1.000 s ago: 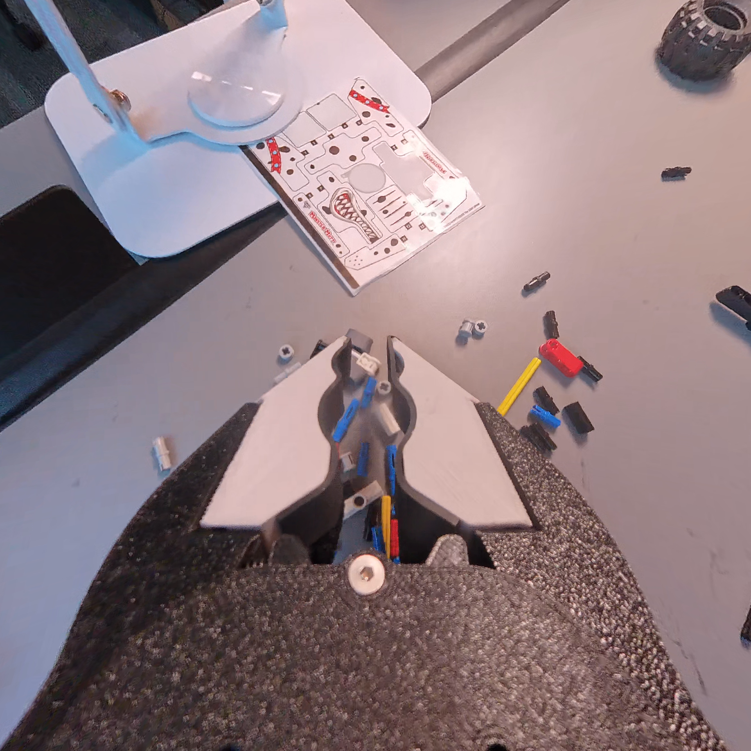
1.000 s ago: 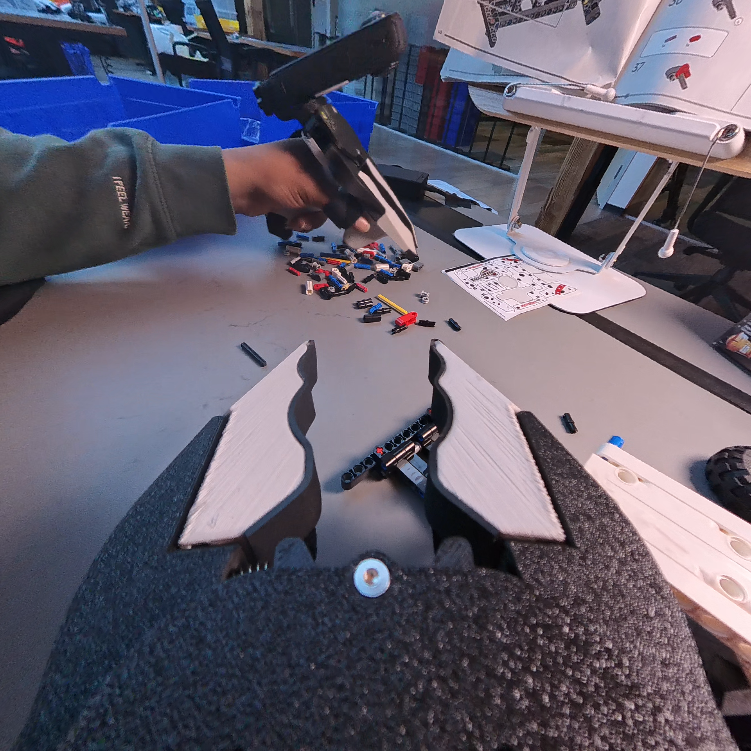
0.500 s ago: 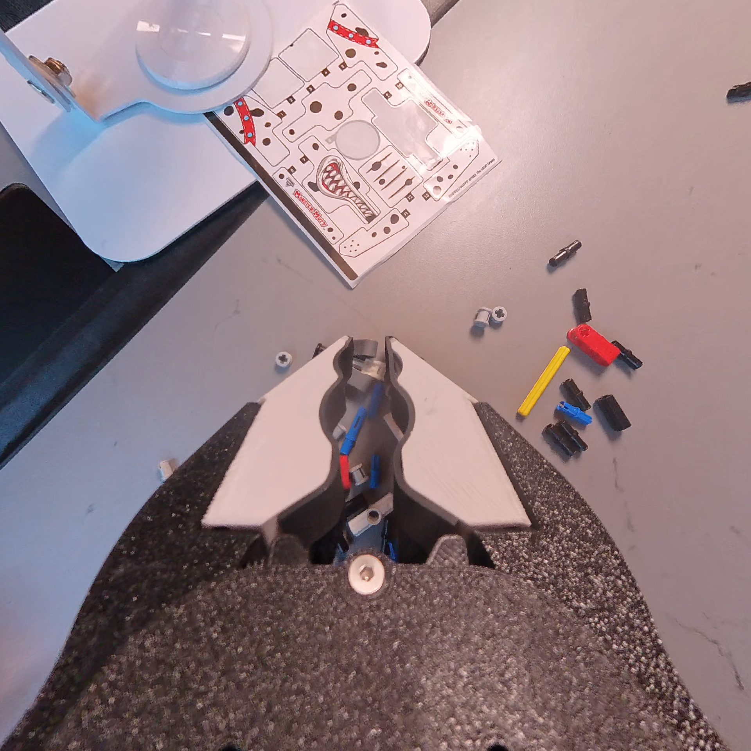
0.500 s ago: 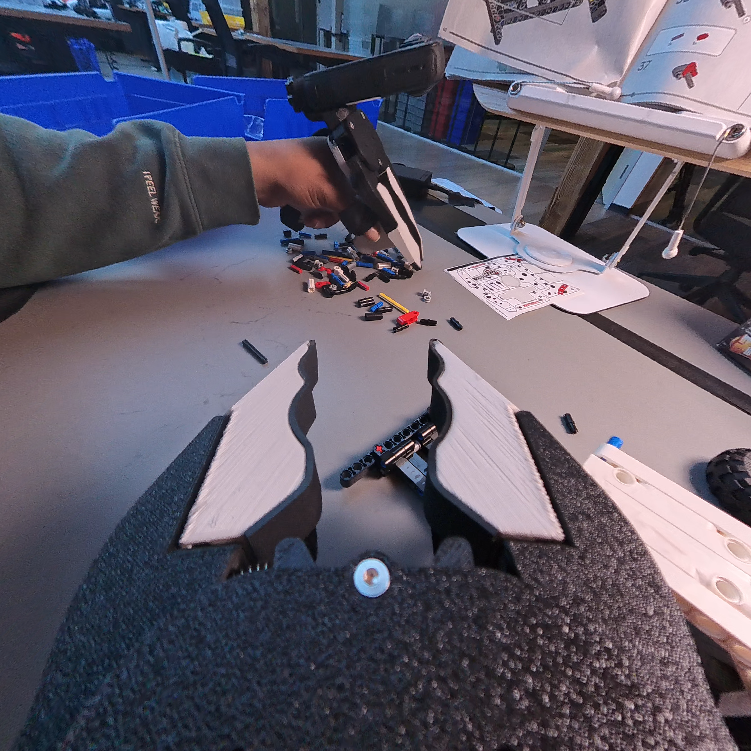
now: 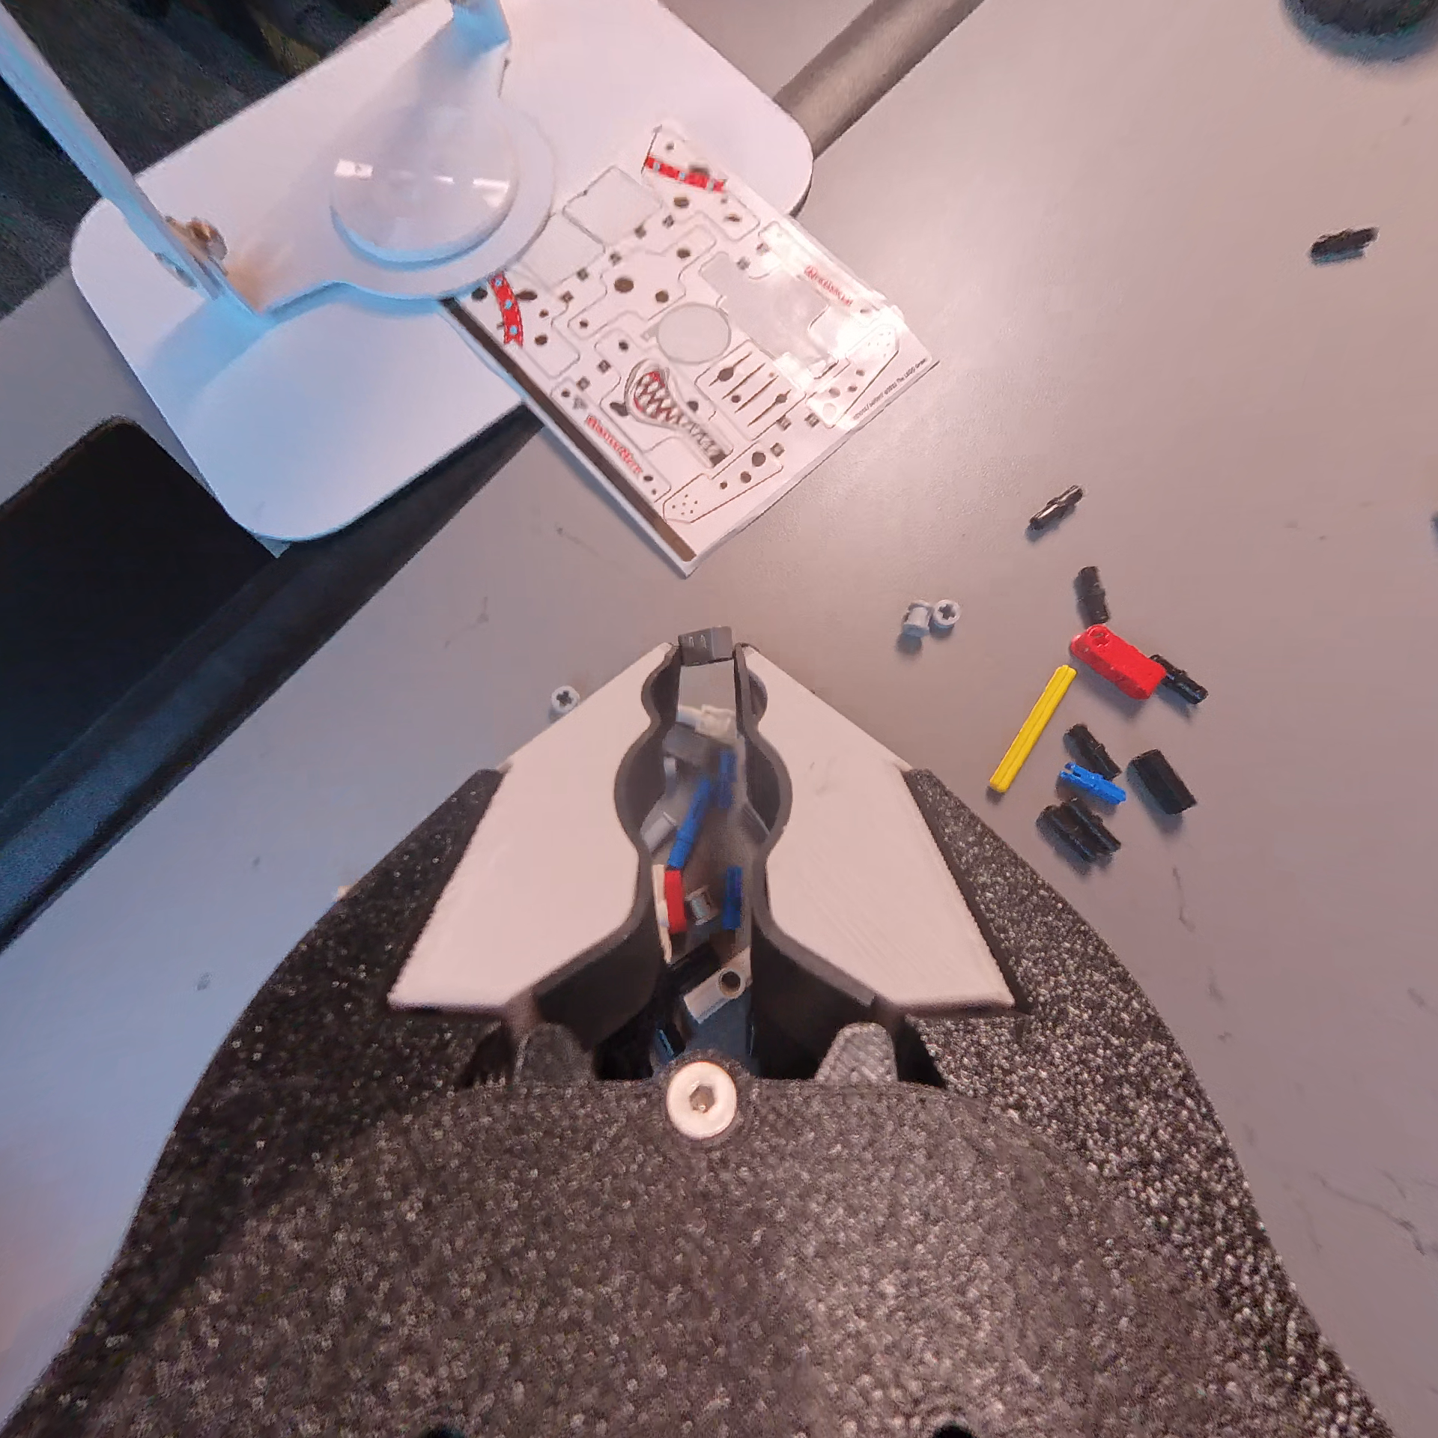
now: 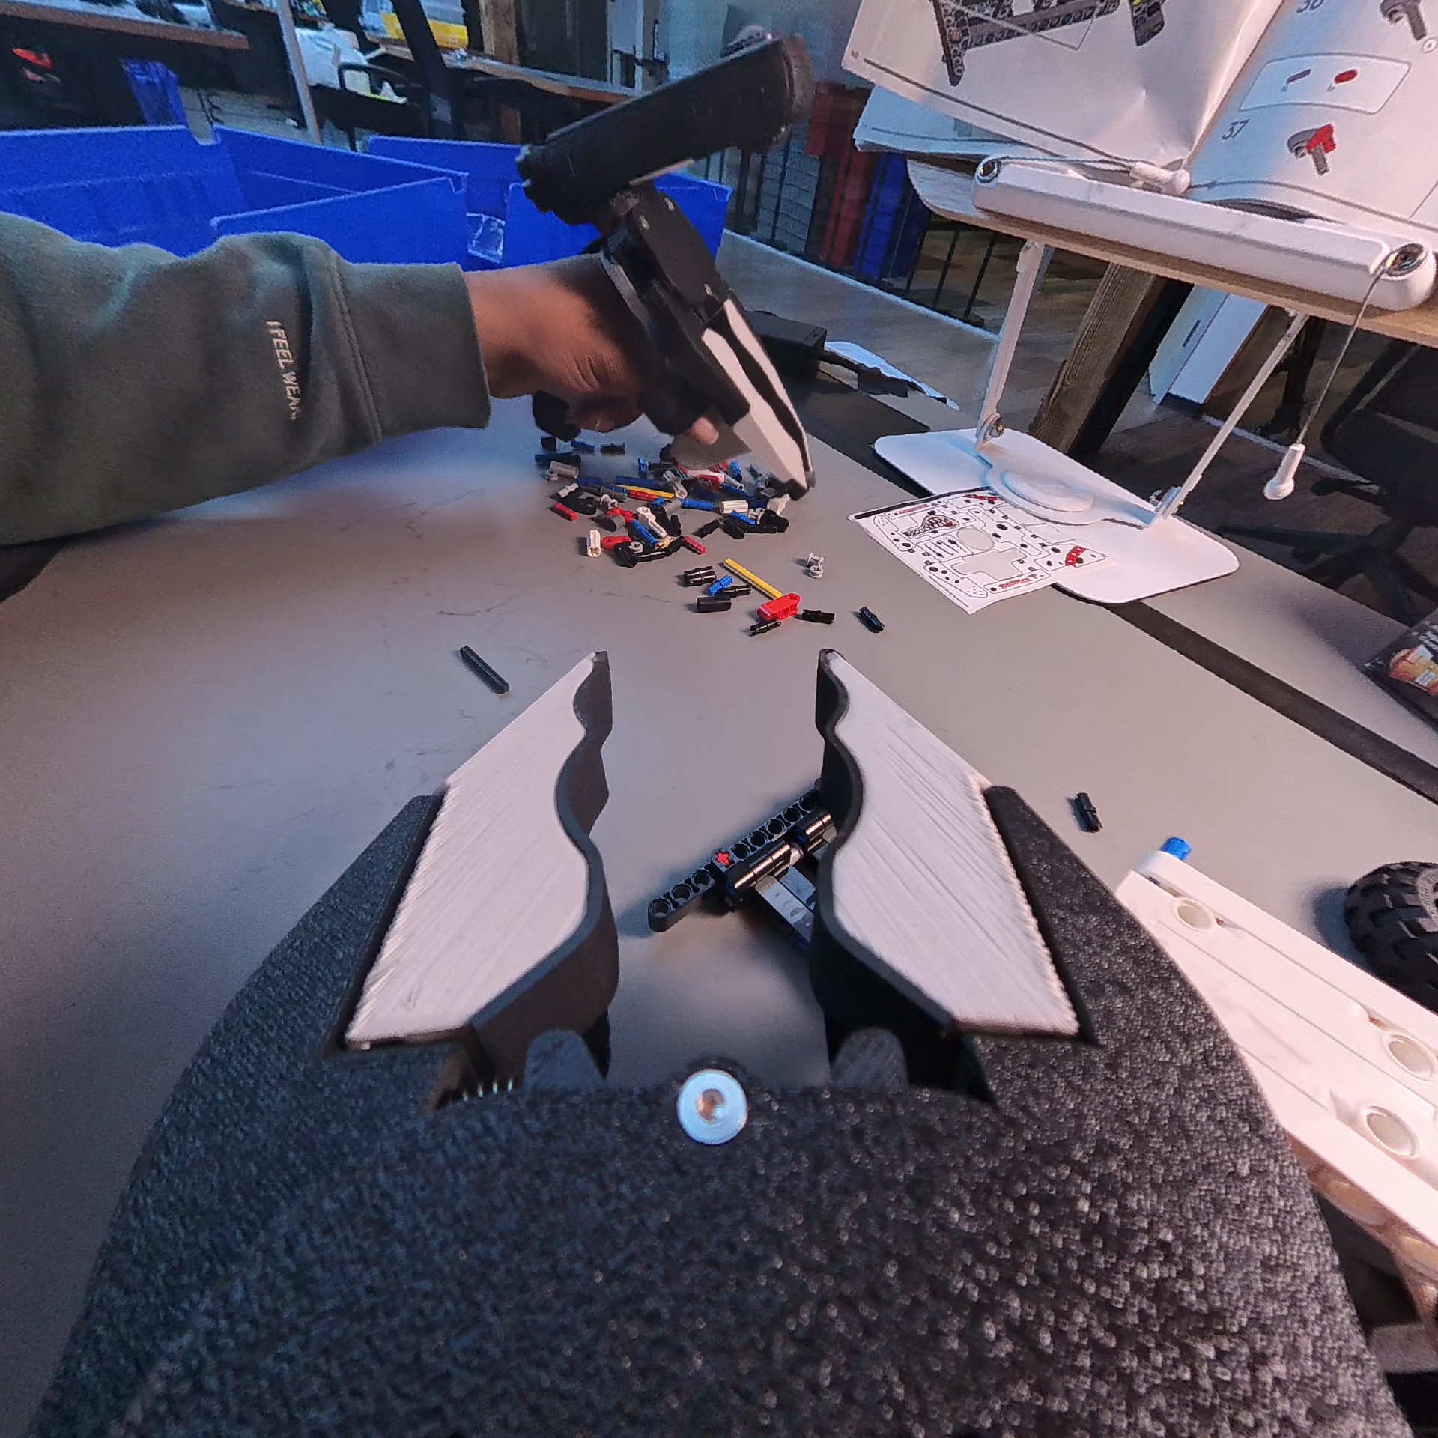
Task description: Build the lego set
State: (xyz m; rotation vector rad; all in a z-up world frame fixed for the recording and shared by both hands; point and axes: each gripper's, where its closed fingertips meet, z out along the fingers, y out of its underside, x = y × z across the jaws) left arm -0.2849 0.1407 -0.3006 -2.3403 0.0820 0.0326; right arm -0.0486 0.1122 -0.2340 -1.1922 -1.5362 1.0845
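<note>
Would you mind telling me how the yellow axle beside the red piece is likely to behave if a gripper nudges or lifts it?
The yellow axle is a thin straight rod lying flat on the table, so it probably rolls or skids when nudged sideways. It looks rigid and light. Its narrow, low profile likely makes pinching it off the surface fiddly.

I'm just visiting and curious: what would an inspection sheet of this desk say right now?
Surface: grey table, scuffed.
Job's things: loose piece pile; black beam assembly between the right fingers; sticker sheet; tyre.
Clutter: white stand base; white holed part.
Grippers: left hand-held gripper shut on a small dark grey piece; right hand-held gripper open, empty.
Cables: nothing seen.
Surroundings: blue bins, instruction booklet.
</note>
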